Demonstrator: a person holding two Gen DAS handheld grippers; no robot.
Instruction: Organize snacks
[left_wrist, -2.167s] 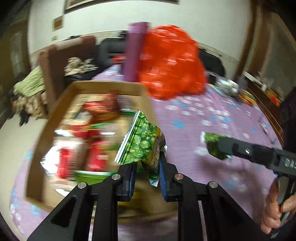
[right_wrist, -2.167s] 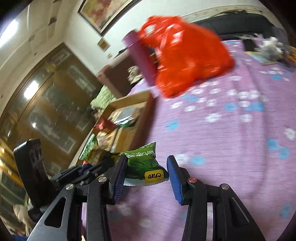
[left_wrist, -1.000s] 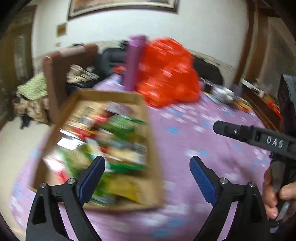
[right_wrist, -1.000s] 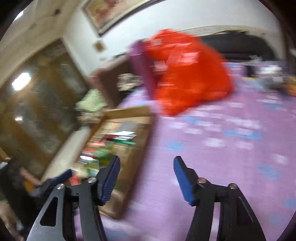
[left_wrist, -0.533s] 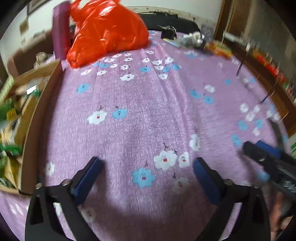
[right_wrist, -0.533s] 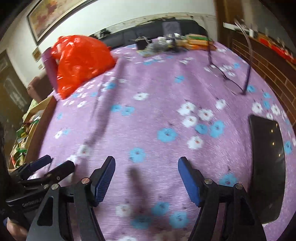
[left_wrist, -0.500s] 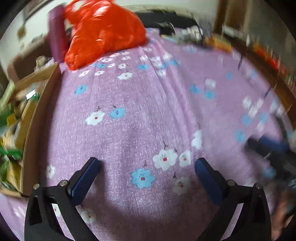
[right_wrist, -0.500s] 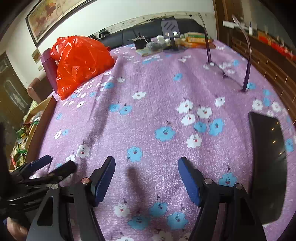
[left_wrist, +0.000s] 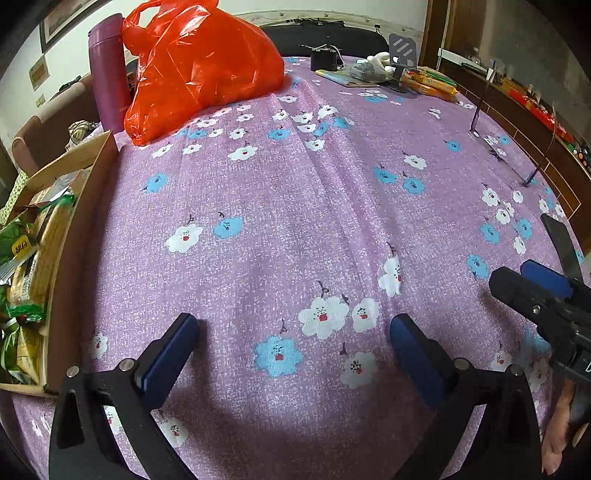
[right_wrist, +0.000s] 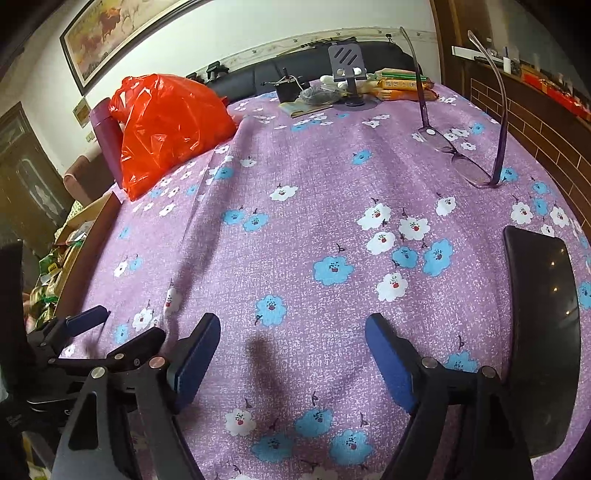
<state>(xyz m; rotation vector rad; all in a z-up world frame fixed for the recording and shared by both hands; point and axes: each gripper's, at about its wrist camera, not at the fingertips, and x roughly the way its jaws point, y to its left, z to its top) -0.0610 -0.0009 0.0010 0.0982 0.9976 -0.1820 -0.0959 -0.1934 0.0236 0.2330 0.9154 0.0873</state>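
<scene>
A cardboard box (left_wrist: 79, 236) at the table's left edge holds several snack packets (left_wrist: 22, 251), green and yellow ones among them. It also shows in the right wrist view (right_wrist: 86, 240). My left gripper (left_wrist: 291, 347) is open and empty, low over the purple flowered tablecloth (left_wrist: 295, 192), to the right of the box. My right gripper (right_wrist: 291, 354) is open and empty over the cloth further right. It shows at the right edge of the left wrist view (left_wrist: 535, 291). The left gripper shows at the lower left of the right wrist view (right_wrist: 110, 332).
A red plastic bag (left_wrist: 199, 66) and a purple flask (left_wrist: 107, 70) stand at the far left. A phone stand (right_wrist: 347, 70), packets and clutter sit at the far edge. Glasses (right_wrist: 465, 158) and a black phone (right_wrist: 543, 317) lie at the right.
Both grippers let go of their green snack packets into the box, opened, and swung right from the box to over the bare cloth. Over the last half second they barely moved.
</scene>
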